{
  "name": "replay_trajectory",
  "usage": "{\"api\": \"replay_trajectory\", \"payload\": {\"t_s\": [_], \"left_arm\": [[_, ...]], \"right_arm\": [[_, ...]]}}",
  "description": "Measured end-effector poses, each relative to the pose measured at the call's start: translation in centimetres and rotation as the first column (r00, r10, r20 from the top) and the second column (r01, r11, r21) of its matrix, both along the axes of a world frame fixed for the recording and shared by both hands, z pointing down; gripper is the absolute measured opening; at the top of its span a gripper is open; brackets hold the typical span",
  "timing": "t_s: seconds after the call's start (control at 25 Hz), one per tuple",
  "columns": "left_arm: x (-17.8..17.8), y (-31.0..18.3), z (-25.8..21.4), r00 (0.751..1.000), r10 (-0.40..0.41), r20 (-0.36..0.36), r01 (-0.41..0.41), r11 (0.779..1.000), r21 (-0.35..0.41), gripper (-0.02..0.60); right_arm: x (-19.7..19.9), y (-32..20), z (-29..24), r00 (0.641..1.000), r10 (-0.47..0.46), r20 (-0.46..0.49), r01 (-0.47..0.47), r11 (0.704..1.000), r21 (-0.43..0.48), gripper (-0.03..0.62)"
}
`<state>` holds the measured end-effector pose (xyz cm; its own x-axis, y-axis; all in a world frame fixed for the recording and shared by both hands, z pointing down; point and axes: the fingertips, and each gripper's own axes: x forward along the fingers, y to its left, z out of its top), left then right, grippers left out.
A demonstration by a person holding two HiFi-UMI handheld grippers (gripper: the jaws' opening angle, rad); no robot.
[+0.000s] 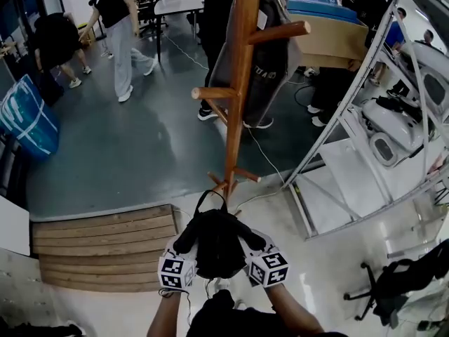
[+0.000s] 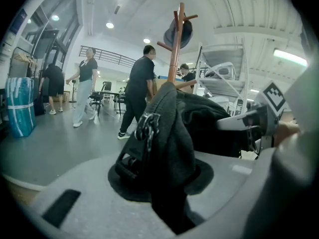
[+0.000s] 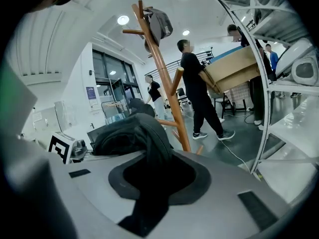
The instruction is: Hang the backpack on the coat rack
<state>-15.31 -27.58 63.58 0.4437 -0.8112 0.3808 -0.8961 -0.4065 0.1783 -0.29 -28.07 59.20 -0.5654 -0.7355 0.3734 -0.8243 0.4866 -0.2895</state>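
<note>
A black backpack (image 1: 217,241) hangs between my two grippers, low in the head view and just short of the coat rack's base. My left gripper (image 1: 186,243) is shut on its left shoulder strap (image 2: 162,133), with the strap's buckle showing beside the jaws. My right gripper (image 1: 250,241) is shut on the other strap (image 3: 147,133). The wooden coat rack (image 1: 237,83) stands straight ahead with bare pegs at mid height (image 1: 210,93) and higher (image 1: 280,30). A dark grey bag (image 1: 263,62) hangs on its far side. The rack also shows as a pole (image 2: 174,49) ahead of the left gripper and leaning (image 3: 164,83) in the right gripper view.
A slanted metal shelving frame (image 1: 351,97) stands close on the right of the rack. Wooden steps (image 1: 105,248) lie at lower left and a blue bag (image 1: 28,118) at far left. Several people walk beyond; one carries a cardboard box (image 1: 330,37). An office chair (image 1: 393,283) stands at lower right.
</note>
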Motion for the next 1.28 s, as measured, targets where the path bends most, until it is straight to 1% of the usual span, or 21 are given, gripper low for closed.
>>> {"api": "replay_trajectory", "payload": {"t_s": [0.36, 0.8, 1.28], "left_arm": [[0.6, -2.4, 1.0, 1.0, 0.027, -0.007, -0.027, 1.0, -0.012, 0.114], [0.9, -4.6, 3.0, 0.999, 0.04, -0.03, -0.042, 0.998, -0.054, 0.117], [2.1, -7.5, 5.0, 0.996, 0.086, -0.036, -0.088, 0.992, -0.087, 0.118]], "right_arm": [[0.6, -1.6, 1.1, 1.0, 0.03, 0.0, -0.03, 0.999, -0.023, 0.069], [0.8, -3.5, 2.7, 0.999, 0.049, -0.01, -0.049, 0.997, -0.056, 0.069], [1.8, -5.5, 4.9, 0.996, 0.091, -0.004, -0.091, 0.991, -0.101, 0.069]]}}
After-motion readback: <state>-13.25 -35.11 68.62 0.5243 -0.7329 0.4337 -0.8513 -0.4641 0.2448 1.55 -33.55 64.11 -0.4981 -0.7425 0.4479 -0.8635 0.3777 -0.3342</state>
